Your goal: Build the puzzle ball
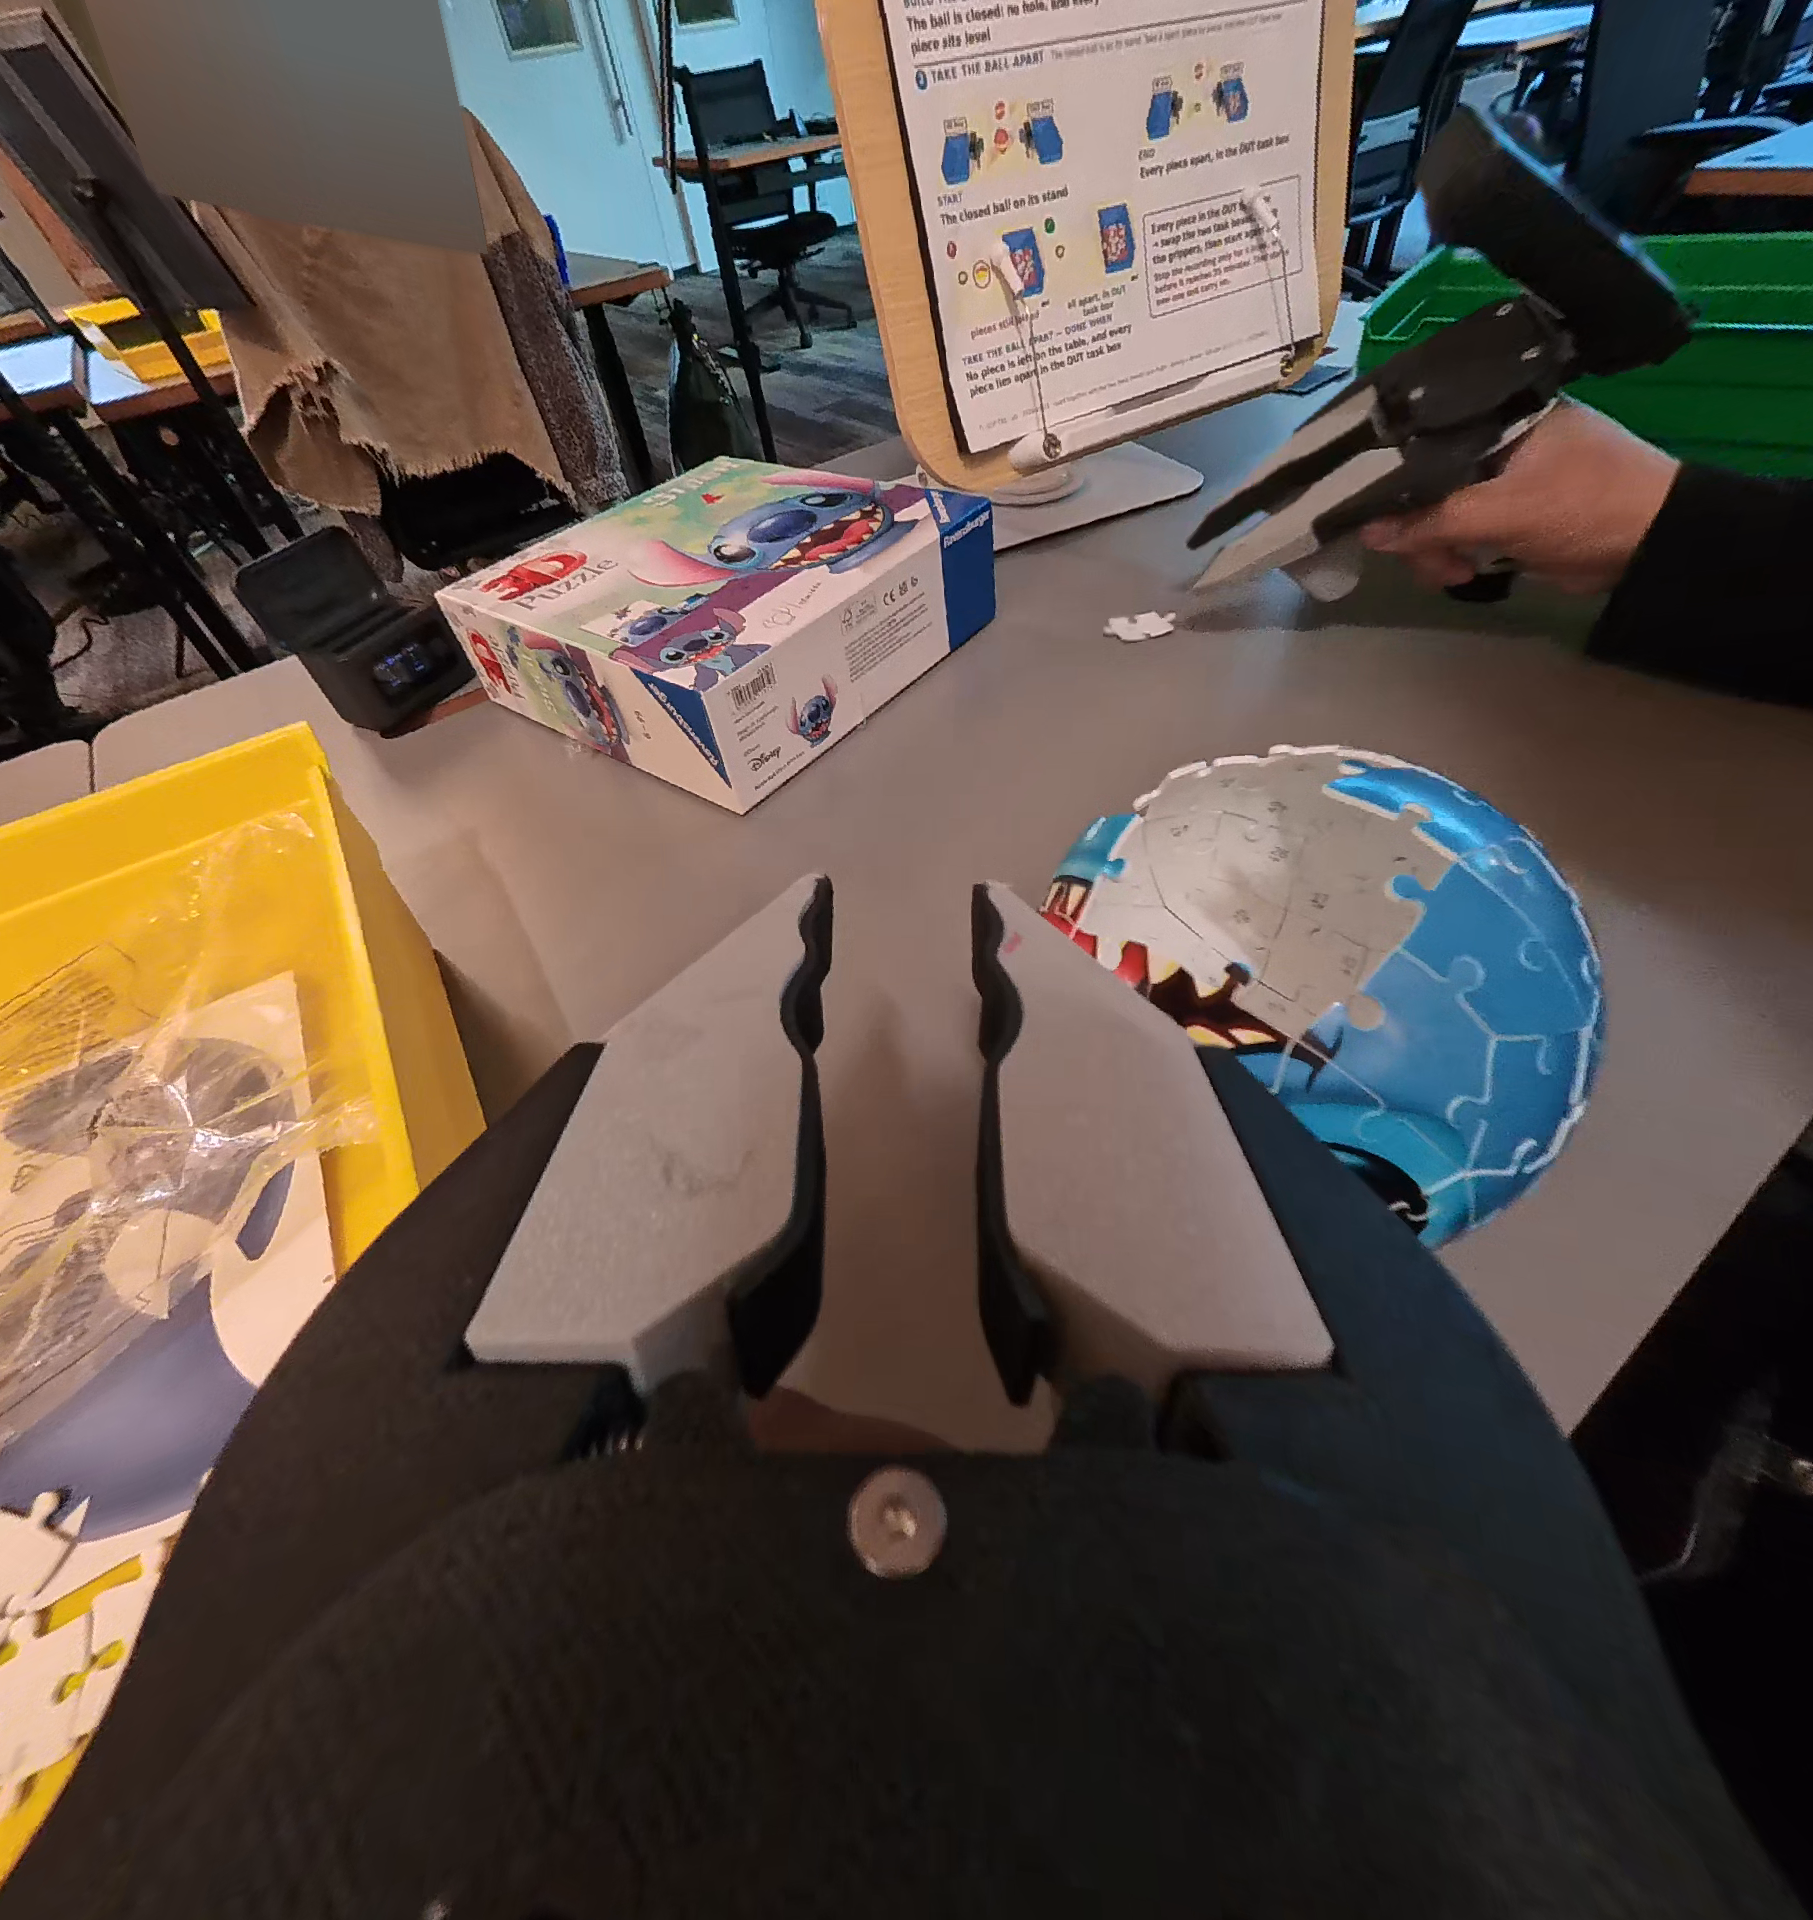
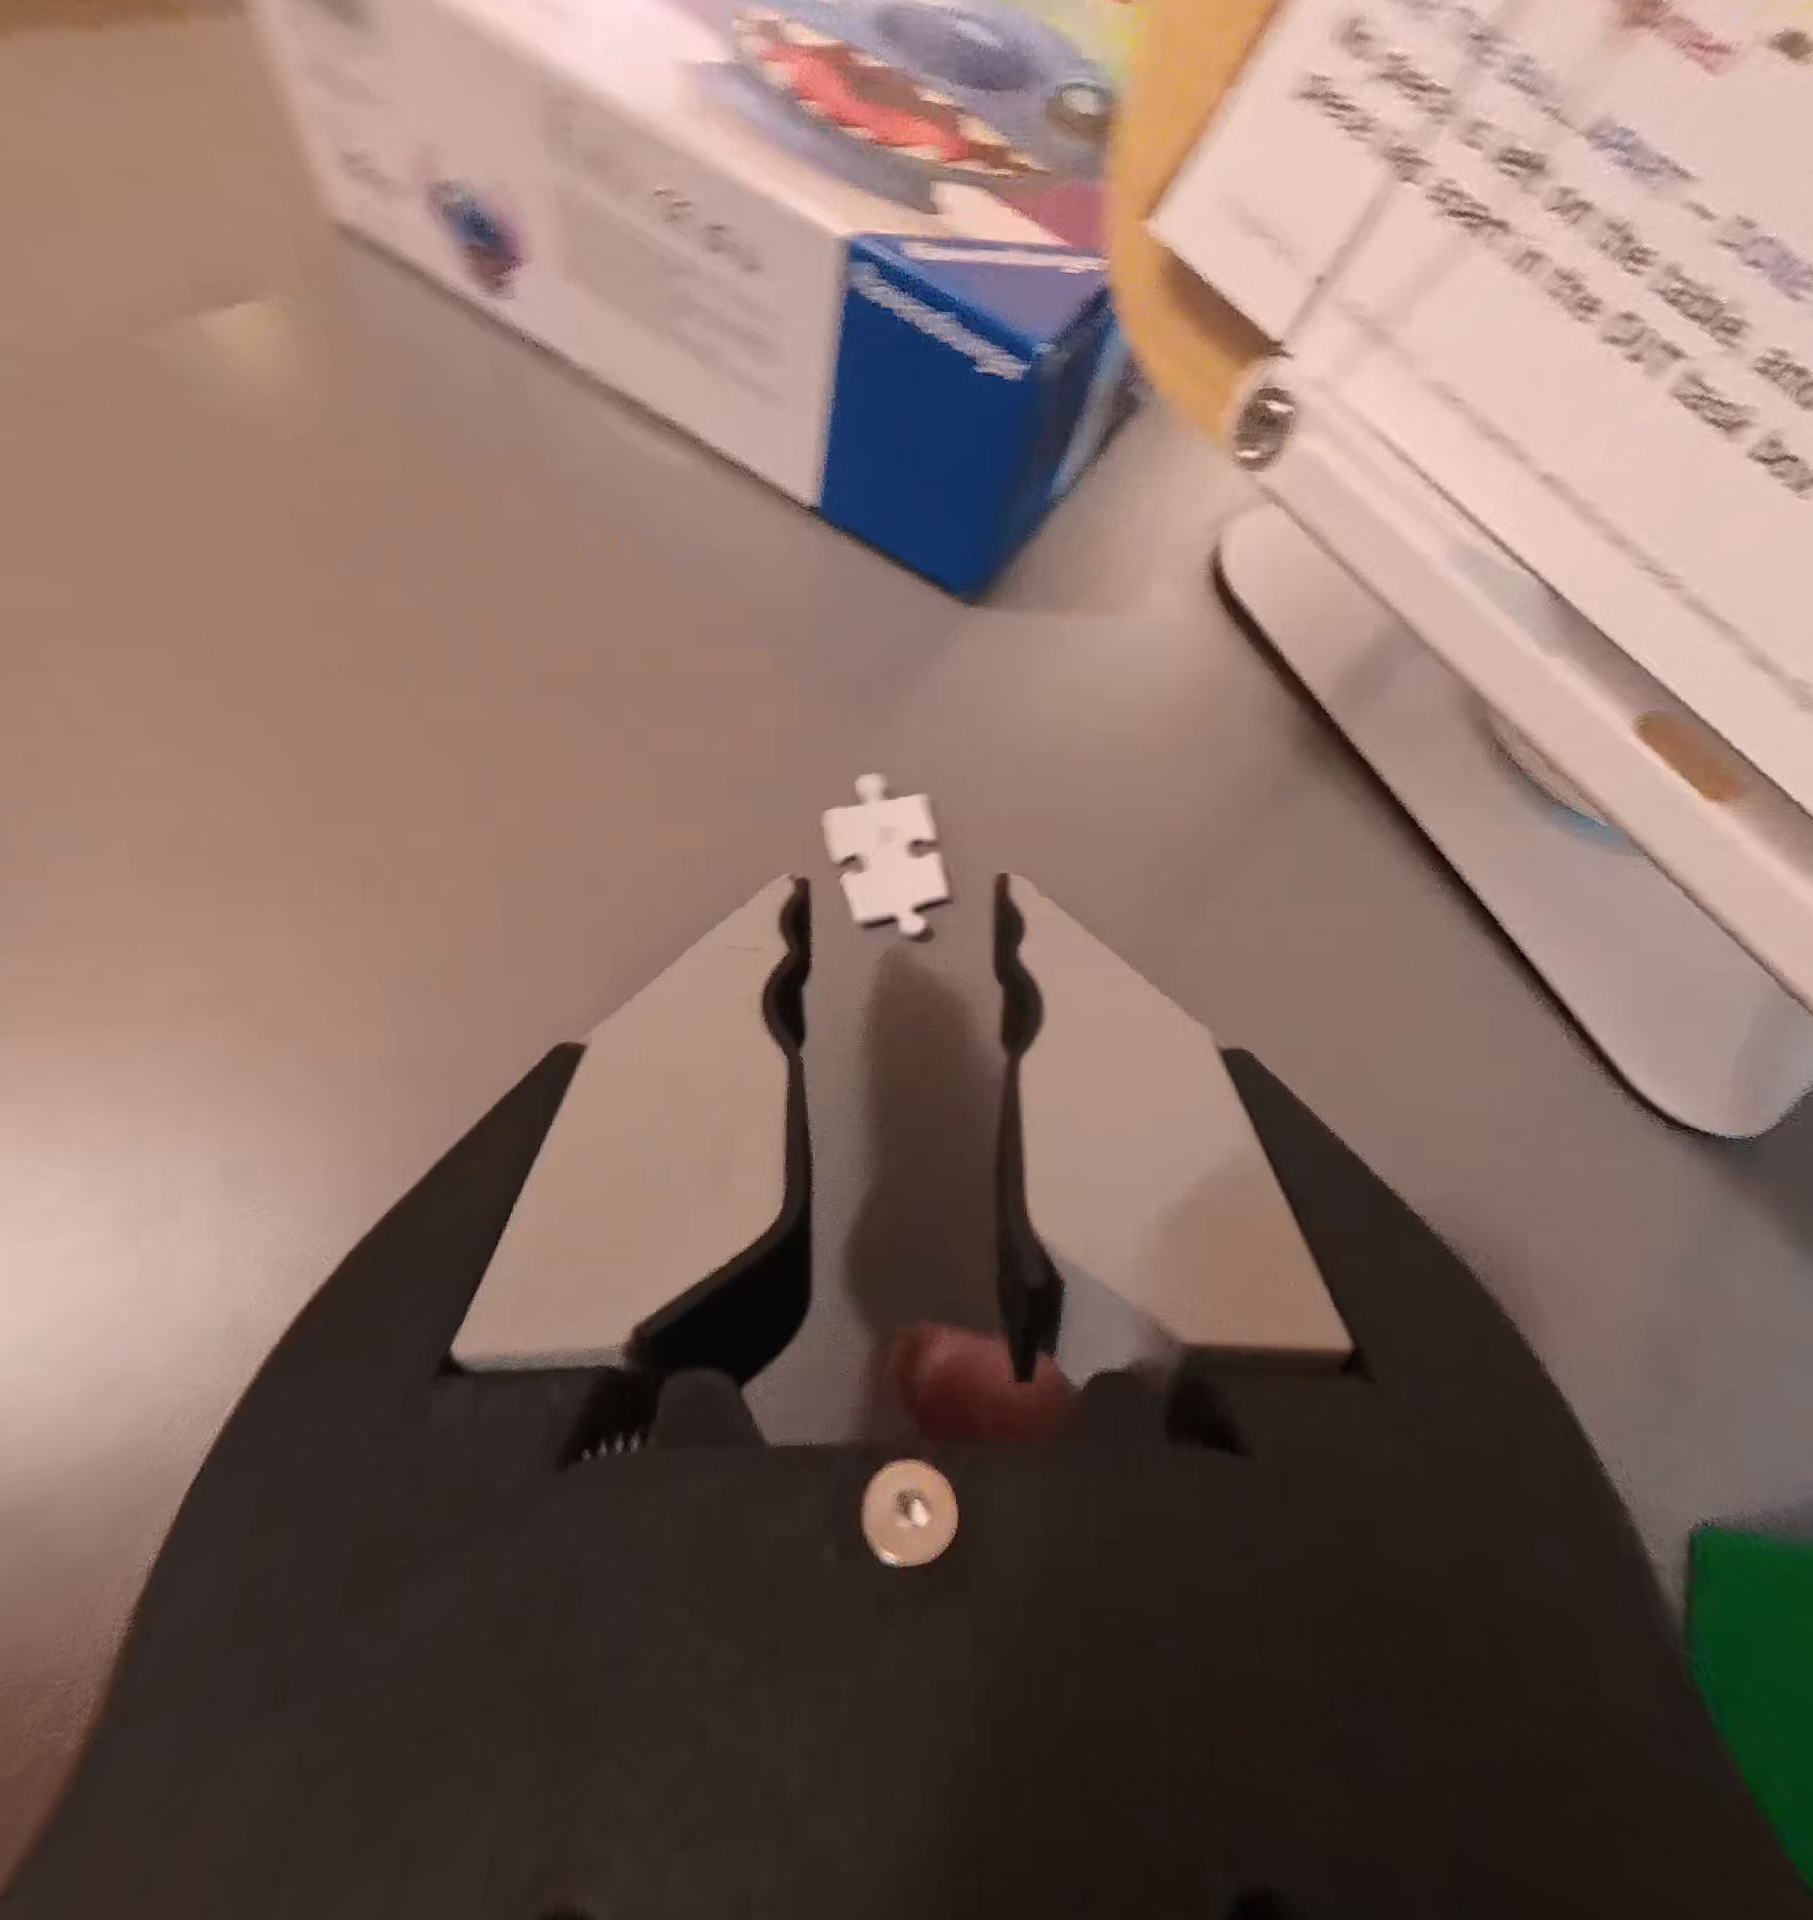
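A half-built puzzle ball (image 1: 1401,977) lies open side up on the grey table (image 1: 881,790), blue outside, pale grey inside. My left gripper (image 1: 902,904) is open and empty, just left of the ball. A single white puzzle piece (image 2: 886,871) lies face down on the table; it also shows in the left wrist view (image 1: 1139,624). My right gripper (image 2: 900,894) is open and empty, its tips just short of the piece on either side. The right gripper also shows in the left wrist view (image 1: 1219,551), held by a hand, above the piece.
A yellow bin (image 1: 154,1039) at the left holds loose pieces and a plastic bag. The puzzle box (image 1: 736,623) (image 2: 736,260) lies at the back. An instruction board on a stand (image 1: 1099,229) (image 2: 1504,520) stands behind. A green bin (image 1: 1733,343) is at the right. A small black device (image 1: 362,634) sits at the table's far edge. One gripper's finger ends stand about 40 cm off the other's.
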`<state>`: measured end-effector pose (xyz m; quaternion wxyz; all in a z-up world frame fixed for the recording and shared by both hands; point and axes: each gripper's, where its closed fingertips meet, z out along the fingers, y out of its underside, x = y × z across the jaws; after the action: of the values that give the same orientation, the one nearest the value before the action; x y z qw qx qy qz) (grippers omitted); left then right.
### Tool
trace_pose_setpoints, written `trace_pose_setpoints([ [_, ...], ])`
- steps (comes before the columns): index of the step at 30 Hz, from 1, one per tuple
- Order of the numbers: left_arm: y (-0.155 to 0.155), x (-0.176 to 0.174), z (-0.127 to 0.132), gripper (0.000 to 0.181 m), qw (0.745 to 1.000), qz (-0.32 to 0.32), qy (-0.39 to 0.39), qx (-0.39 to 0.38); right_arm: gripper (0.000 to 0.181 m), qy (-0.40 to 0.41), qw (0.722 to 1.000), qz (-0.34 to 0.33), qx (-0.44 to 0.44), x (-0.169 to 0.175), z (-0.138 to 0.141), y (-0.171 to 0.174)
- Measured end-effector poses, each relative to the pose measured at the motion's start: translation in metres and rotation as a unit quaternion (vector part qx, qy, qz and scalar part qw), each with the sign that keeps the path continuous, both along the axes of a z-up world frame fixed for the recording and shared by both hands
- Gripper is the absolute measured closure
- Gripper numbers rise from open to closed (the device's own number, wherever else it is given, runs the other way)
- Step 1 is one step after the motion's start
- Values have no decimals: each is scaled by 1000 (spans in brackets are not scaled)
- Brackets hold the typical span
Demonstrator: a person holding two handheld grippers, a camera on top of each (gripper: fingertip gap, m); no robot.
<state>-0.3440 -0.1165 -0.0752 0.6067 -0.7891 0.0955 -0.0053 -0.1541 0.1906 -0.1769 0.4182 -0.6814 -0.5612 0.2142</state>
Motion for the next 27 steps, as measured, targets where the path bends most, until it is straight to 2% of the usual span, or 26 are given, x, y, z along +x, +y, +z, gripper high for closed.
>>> trace_pose_setpoints([
  [2, 0, 0, 2, 157, 1000, 1, 0, 1, 137, 4, 1000, 8, -4, -10, -2, 3],
  [7, 0, -6, -2, 156, 1000, 9, -1, -12, 145, -52, 998, 33, 2, -21, -28, 18],
  [10, 1, -8, -5, 153, 1000, 8, -13, -21, 156, -50, 995, 72, -38, -21, -30, 10],
  [14, 3, -13, -7, 153, 1000, 12, -18, -22, 158, -53, 991, 116, -41, -14, -30, -11],
  [16, 5, -14, -10, 153, 999, 14, -17, -24, 161, -53, 991, 115, -42, -10, -31, -17],
  [20, 9, -21, -18, 153, 999, 25, -15, -31, 181, -57, 990, 129, -23, -8, -30, -26],
  [27, 15, -25, -28, 152, 999, 30, -18, -33, 181, -54, 991, 122, -8, -12, -29, -26],
])
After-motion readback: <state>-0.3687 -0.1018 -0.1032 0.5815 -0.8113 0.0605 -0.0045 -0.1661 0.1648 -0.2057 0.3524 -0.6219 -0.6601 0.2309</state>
